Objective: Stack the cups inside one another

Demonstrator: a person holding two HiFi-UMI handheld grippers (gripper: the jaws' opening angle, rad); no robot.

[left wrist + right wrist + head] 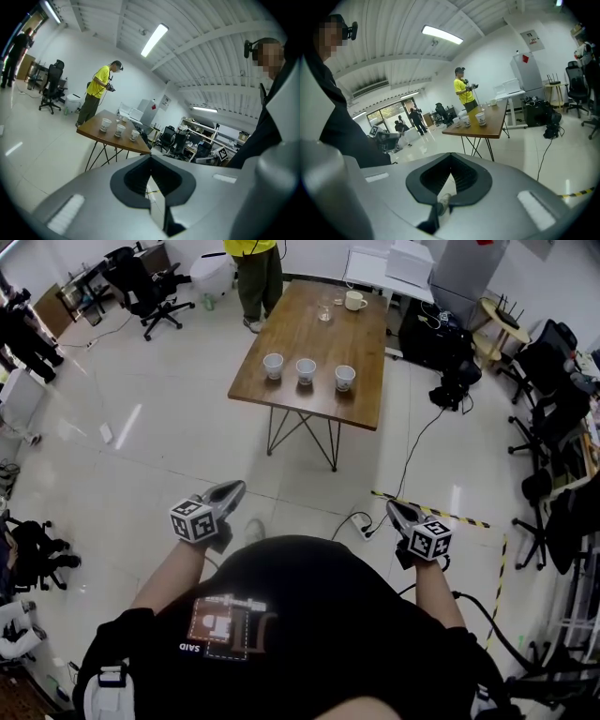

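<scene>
Cups, three, unstacked, set in a row on the far table; left gripper and right gripper held at the near side, jaws together, empty, the table judged beyond reach.

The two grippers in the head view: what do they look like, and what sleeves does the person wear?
The left gripper and the right gripper each have grey tapering jaws with dark ribbed inner pads, and each carries a white cube with black square markers. The person wears a black short-sleeved shirt.
</scene>
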